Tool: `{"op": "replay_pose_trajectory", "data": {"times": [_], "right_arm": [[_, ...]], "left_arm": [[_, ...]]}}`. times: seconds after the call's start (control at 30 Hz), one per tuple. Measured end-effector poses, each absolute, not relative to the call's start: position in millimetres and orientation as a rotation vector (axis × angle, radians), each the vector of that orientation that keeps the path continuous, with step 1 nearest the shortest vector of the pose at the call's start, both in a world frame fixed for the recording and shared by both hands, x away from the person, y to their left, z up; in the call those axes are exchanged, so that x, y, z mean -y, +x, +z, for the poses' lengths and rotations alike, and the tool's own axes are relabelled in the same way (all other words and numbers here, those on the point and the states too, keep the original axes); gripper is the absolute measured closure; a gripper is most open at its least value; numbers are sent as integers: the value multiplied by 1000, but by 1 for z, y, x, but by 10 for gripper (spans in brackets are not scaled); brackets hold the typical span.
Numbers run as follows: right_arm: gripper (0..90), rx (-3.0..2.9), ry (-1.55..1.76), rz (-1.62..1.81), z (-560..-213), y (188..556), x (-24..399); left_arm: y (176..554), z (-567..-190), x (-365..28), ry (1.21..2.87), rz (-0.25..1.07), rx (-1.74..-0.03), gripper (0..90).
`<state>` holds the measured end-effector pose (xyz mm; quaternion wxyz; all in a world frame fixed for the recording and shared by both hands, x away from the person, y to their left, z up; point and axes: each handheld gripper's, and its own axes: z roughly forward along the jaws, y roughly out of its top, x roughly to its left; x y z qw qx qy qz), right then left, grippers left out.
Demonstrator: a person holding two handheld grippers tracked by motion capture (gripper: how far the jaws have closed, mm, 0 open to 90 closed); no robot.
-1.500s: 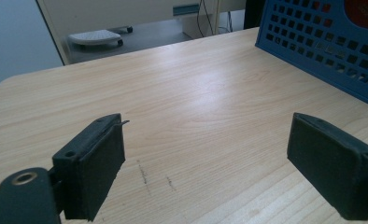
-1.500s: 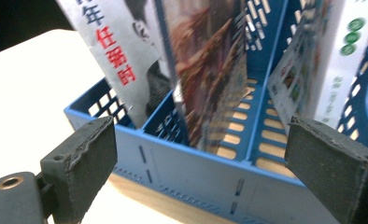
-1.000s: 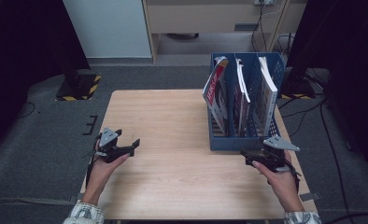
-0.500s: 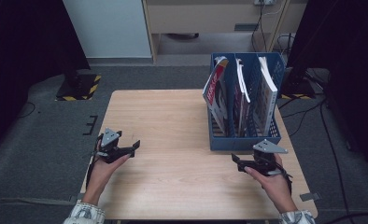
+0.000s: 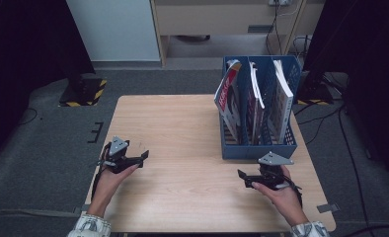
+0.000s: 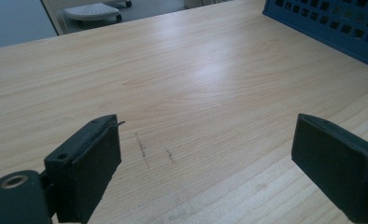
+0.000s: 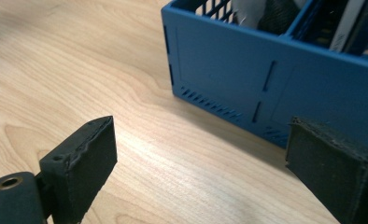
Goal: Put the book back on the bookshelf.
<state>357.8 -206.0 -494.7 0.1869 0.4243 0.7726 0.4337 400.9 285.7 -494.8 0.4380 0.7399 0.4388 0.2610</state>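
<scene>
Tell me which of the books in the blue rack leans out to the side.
The leftmost book, with the red and white cover. It tilts leftward over the blue rack wall, while the other two stand closer to upright in their slots.

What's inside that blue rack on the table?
The blue file rack holds upright magazines and booklets in its slots; its walls hide their lower parts.

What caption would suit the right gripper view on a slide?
Open right gripper low over the wooden table, facing the blue file rack.
</scene>
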Motion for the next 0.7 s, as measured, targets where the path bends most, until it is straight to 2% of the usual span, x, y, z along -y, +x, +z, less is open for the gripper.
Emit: {"op": "replay_pose_trajectory", "data": {"times": [0.7], "right_arm": [[93, -2386, 1209, 1086, -527, 365, 188]], "left_arm": [[402, -502, -284, 1905, 637, -1101, 77]]}}
